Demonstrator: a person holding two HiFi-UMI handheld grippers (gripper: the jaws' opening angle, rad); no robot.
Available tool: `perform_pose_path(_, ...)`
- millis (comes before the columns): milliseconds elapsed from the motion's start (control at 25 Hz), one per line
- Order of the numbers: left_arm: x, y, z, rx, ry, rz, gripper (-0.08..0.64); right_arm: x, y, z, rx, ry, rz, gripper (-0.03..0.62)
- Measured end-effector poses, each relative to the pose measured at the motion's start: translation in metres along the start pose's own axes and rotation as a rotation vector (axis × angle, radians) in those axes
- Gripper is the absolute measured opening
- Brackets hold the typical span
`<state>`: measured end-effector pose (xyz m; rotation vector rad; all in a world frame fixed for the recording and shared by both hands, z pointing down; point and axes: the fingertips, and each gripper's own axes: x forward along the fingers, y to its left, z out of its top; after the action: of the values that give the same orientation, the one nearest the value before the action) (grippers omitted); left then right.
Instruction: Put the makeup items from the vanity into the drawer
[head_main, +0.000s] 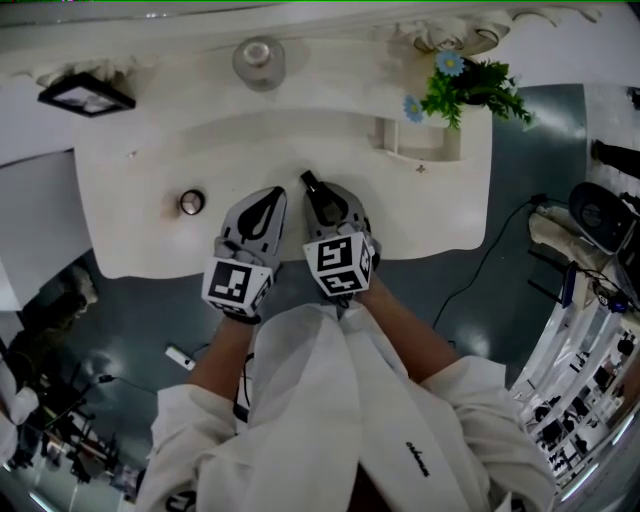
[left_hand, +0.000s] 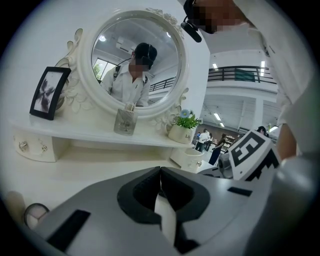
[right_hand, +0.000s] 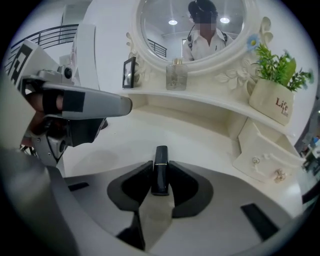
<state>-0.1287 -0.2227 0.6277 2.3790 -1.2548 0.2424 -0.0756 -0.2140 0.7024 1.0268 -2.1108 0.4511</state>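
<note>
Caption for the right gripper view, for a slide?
Right gripper, jaws closed on a black lipstick, at the white vanity; mirror and potted plant behind.

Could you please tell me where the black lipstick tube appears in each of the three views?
Head view: the black lipstick tube sticks out from the tip of the right gripper, at the picture's centre.
Left gripper view: not visible.
Right gripper view: the black lipstick tube is at lower centre, clamped between the jaws.
Shared landmark: the glass bottle shows in all three.
</note>
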Motion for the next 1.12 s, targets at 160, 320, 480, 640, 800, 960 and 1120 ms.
perform_pose_path(160, 0.003, -0.008, 0.004, 0.013, -0.002, -0.021, 0.026, -0.012, -0.014, 0.010, 0.022, -0.042, -0.019, 0.115)
perform_pose_path(320, 0.014, -0.023, 0.018, 0.029, -0.016, -0.056, 0.026, -0.032, -0.030, 0.019, 0.059, -0.069, -0.044, 0.114)
perform_pose_path(480, 0.029, -0.046, 0.037, 0.054, -0.041, -0.110, 0.026, -0.057, -0.050, 0.032, 0.085, -0.112, -0.080, 0.114)
perform_pose_path(640, 0.046, -0.071, 0.060, 0.059, -0.052, -0.155, 0.026, -0.078, -0.081, 0.040, 0.117, -0.135, -0.134, 0.114)
perform_pose_path(800, 0.063, -0.091, 0.074, 0.085, -0.057, -0.201, 0.026, -0.093, -0.115, 0.042, 0.141, -0.146, -0.192, 0.114)
perform_pose_path(960, 0.076, -0.107, 0.086, 0.099, -0.055, -0.228, 0.026, -0.102, -0.144, 0.040, 0.169, -0.150, -0.230, 0.114)
perform_pose_path(1120, 0.084, -0.119, 0.090, 0.107, -0.050, -0.240, 0.026, -0.106, -0.161, 0.034, 0.183, -0.139, -0.244, 0.114)
